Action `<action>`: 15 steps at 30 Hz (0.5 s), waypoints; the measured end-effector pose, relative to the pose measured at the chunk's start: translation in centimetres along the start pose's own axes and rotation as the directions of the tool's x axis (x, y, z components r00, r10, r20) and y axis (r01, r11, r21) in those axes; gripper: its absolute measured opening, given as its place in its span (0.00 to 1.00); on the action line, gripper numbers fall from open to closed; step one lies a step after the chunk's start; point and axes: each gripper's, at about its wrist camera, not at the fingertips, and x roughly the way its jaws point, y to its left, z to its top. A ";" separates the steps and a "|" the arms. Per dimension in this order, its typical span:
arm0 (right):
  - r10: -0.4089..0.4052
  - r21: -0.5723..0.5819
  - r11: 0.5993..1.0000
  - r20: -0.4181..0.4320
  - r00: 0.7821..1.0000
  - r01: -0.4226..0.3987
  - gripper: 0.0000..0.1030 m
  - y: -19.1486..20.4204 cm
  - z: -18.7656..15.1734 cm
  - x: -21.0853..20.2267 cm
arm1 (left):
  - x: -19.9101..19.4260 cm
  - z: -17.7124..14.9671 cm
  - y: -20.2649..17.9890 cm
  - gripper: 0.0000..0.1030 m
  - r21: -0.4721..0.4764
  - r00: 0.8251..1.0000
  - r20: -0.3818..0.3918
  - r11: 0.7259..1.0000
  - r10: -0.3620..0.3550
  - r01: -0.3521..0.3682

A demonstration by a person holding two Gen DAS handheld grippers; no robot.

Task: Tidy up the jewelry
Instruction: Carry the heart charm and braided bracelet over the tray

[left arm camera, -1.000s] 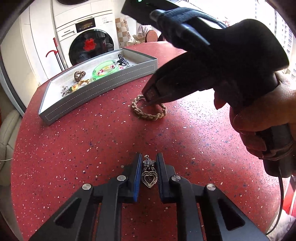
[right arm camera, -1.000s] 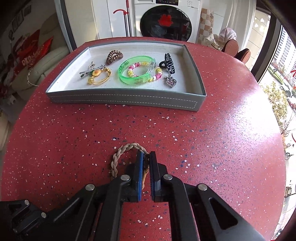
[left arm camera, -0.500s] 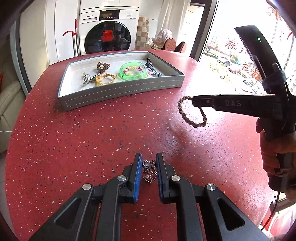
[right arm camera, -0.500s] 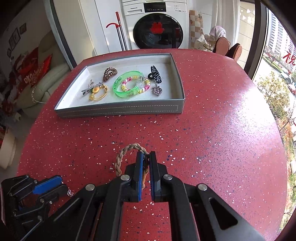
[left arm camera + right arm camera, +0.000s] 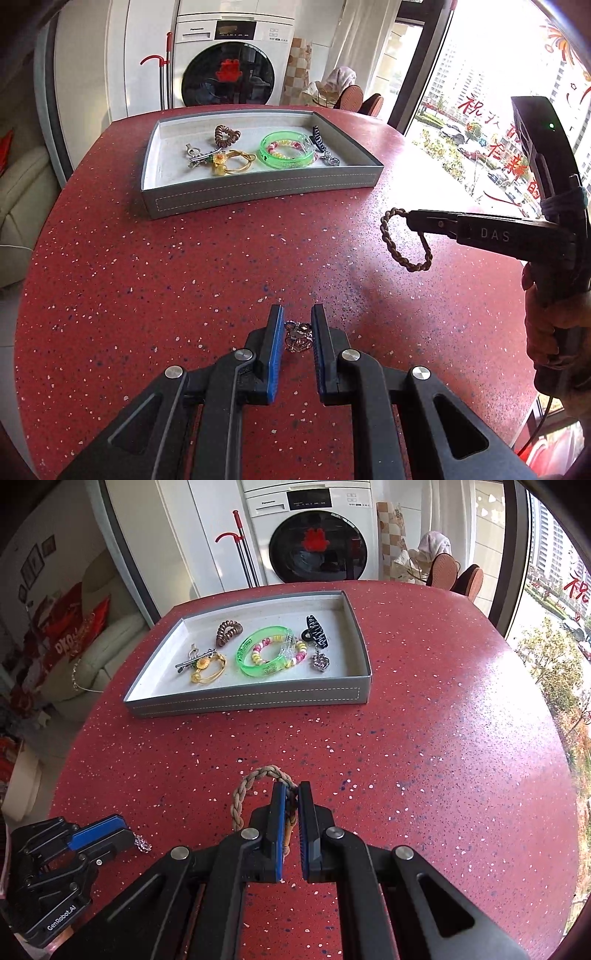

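My left gripper (image 5: 297, 325) is shut on a small silver heart charm (image 5: 297, 336) and holds it above the red table; it also shows in the right wrist view (image 5: 142, 843). My right gripper (image 5: 291, 799) is shut on a braided rope bracelet (image 5: 245, 788) and holds it in the air; the bracelet (image 5: 402, 240) hangs from its tip in the left wrist view. A grey tray (image 5: 251, 701) stands at the far side of the table, also in the left wrist view (image 5: 258, 192). It holds a green bangle (image 5: 264, 657), a beaded bracelet, a black hair claw, a brown coil tie, a clip, a yellow band and a silver charm.
The round red speckled table (image 5: 424, 738) ends close on the right near a window. A washing machine (image 5: 317, 531) and a mop stand behind the table. A pale sofa (image 5: 99, 646) is at the left.
Both grippers have lifted off the table with their pieces and pulled back. The tray now sits farther off and more centred in both views.
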 end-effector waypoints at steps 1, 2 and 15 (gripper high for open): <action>0.002 0.000 1.000 0.001 1.000 -0.002 0.07 0.0 0.0 -0.1 | -0.1 0.0 0.0 0.32 -0.002 1.000 0.001 1.000 0.001 -0.001; 0.004 0.001 1.000 0.003 1.000 -0.004 0.07 0.0 -0.1 -0.2 | -0.1 0.1 0.1 0.32 -0.003 1.000 0.002 1.000 0.004 -0.004; 0.011 0.015 1.000 0.005 1.000 -0.011 0.07 -0.2 -0.1 -0.7 | -0.5 0.9 0.2 0.32 -0.003 1.000 0.019 1.000 0.008 -0.008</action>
